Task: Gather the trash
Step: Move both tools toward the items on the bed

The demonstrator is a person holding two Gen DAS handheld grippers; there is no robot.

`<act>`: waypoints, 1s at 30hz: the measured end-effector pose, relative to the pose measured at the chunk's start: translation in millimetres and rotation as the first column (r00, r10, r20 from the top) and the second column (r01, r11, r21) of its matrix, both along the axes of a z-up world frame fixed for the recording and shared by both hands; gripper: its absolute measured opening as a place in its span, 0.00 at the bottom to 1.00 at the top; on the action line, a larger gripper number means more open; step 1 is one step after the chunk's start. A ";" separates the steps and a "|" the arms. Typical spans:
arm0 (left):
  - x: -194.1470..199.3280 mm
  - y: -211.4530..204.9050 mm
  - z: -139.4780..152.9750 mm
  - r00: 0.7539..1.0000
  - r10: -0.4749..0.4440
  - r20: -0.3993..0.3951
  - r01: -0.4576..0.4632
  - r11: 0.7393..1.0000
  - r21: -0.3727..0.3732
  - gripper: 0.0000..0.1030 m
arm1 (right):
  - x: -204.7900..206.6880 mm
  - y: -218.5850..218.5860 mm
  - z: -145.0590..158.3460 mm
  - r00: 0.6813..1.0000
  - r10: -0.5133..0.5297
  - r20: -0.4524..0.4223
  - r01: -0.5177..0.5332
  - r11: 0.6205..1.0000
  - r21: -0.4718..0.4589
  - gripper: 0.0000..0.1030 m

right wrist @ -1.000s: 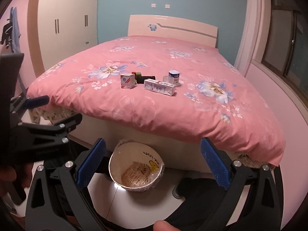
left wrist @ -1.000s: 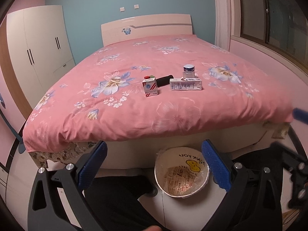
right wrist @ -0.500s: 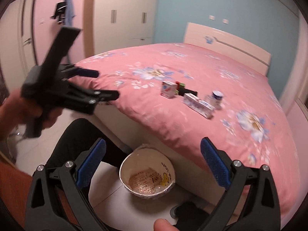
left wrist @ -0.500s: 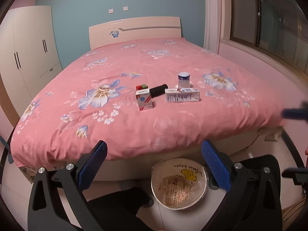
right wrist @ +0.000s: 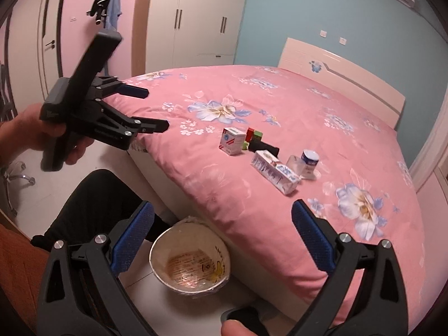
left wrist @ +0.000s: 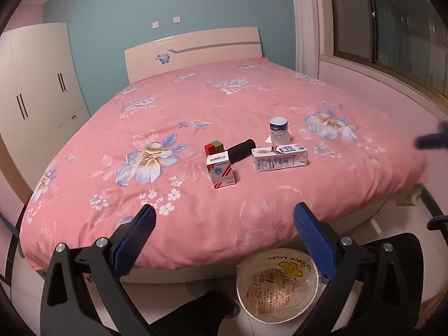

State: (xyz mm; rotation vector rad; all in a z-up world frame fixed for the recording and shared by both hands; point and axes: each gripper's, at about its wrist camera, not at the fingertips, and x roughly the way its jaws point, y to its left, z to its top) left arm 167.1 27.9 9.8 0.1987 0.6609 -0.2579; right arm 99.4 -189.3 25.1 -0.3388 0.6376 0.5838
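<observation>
While hovering over the foot of the bed [left wrist: 196, 106], both spread wide and gripping nothing: left gripper [left wrist: 224, 218] and right gripper [right wrist: 222, 218], the left one also showing in the right view [right wrist: 156, 109], held up at the bed's edge. Lying clustered on the pink cover: small carton [left wrist: 220, 170], long carton [left wrist: 280, 158], black roll [left wrist: 241, 151], cube [left wrist: 214, 147] and jar [left wrist: 279, 131]. Sitting on the floor just below the bed edge: bin [left wrist: 277, 282].

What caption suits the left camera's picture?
Open left gripper faces cartons on a pink bed, bin below.
</observation>
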 end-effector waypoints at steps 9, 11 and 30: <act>36.0 0.1 11.9 0.995 -0.100 0.014 0.100 0.995 0.009 0.97 | 36.9 -10.9 11.8 0.993 0.119 0.012 -0.119 0.993 -0.025 0.94; 43.1 -2.5 16.0 0.990 -0.143 0.021 0.142 0.990 0.016 0.97 | 48.4 -16.1 13.4 0.989 0.148 -0.006 -0.148 0.989 -0.031 0.94; 134.7 12.1 7.0 0.869 -0.489 -0.076 0.491 0.871 0.004 0.97 | 138.4 -35.3 11.4 0.914 0.367 -0.171 -0.384 0.920 -0.082 0.94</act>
